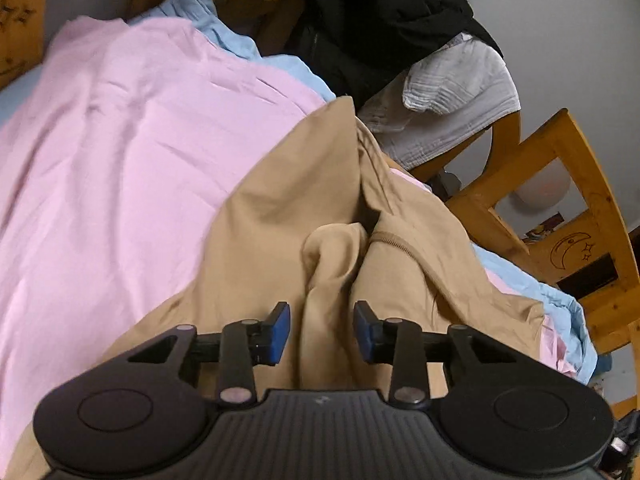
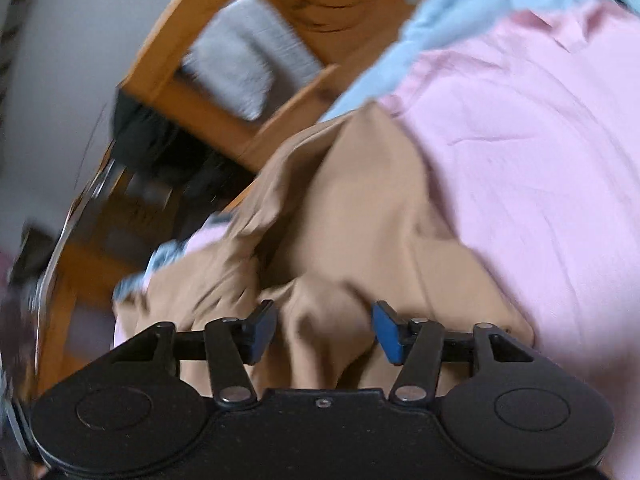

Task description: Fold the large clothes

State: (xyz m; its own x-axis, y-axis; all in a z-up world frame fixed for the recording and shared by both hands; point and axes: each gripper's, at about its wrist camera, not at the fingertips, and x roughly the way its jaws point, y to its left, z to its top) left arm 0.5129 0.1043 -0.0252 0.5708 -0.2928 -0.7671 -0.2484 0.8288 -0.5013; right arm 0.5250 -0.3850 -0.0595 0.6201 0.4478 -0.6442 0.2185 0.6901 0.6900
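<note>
A large tan garment (image 1: 288, 208) lies crumpled on a pink sheet (image 1: 120, 140) spread over a bed. My left gripper (image 1: 322, 330) hovers low over it. Its blue pads (image 1: 280, 330) stand apart, and a raised fold of tan cloth runs between them without being pinched. In the right wrist view the same tan garment (image 2: 360, 220) fills the middle, blurred. My right gripper (image 2: 324, 332) is open too, with a bump of the cloth between its blue pads (image 2: 386, 334), which do not press on it.
A light blue cover (image 1: 240, 40) shows under the pink sheet (image 2: 540, 140). A wooden bed frame (image 1: 560, 184) borders the right side. Black clothing (image 1: 380, 12) and a white cloth (image 1: 452, 88) hang over the rail. Wooden furniture (image 2: 224, 120) stands left in the right wrist view.
</note>
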